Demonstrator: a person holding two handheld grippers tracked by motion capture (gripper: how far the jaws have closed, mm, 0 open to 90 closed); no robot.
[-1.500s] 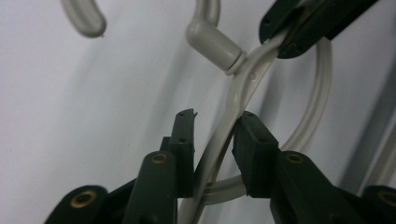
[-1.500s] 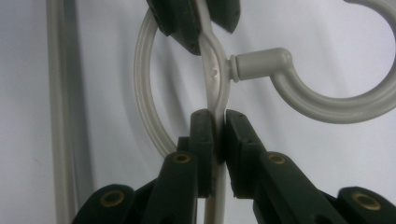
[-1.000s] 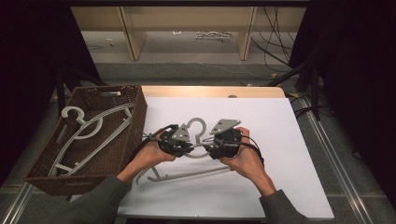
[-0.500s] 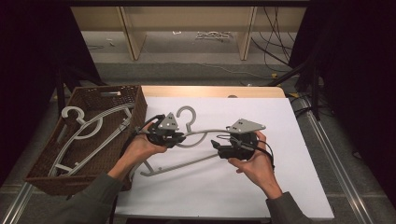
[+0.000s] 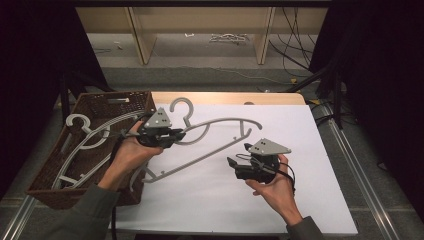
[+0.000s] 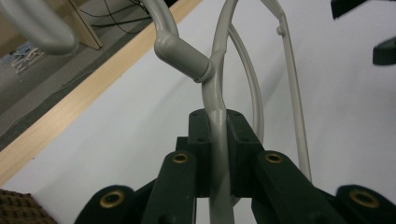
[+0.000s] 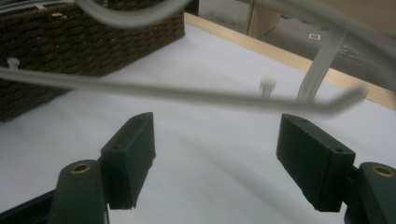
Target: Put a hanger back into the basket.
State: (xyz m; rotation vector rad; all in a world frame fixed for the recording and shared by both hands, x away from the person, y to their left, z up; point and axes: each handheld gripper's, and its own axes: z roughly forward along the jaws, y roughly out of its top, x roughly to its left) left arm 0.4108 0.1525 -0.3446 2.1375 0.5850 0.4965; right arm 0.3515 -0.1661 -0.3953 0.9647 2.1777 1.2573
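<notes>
Hanger [image 5: 215, 142] rose off the sheet toward the basket [image 5: 100, 107] — left gripper [image 5: 172, 136] clamped on its neck; right gripper [image 5: 239, 161] had just opened, let go and drawn away.

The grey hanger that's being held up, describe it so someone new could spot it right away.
On the white table sheet, right of the brown wicker basket, one grey plastic hanger is lifted. The left claw is clamped on its neck just below the hook. The other hangers lie in the basket.
</notes>
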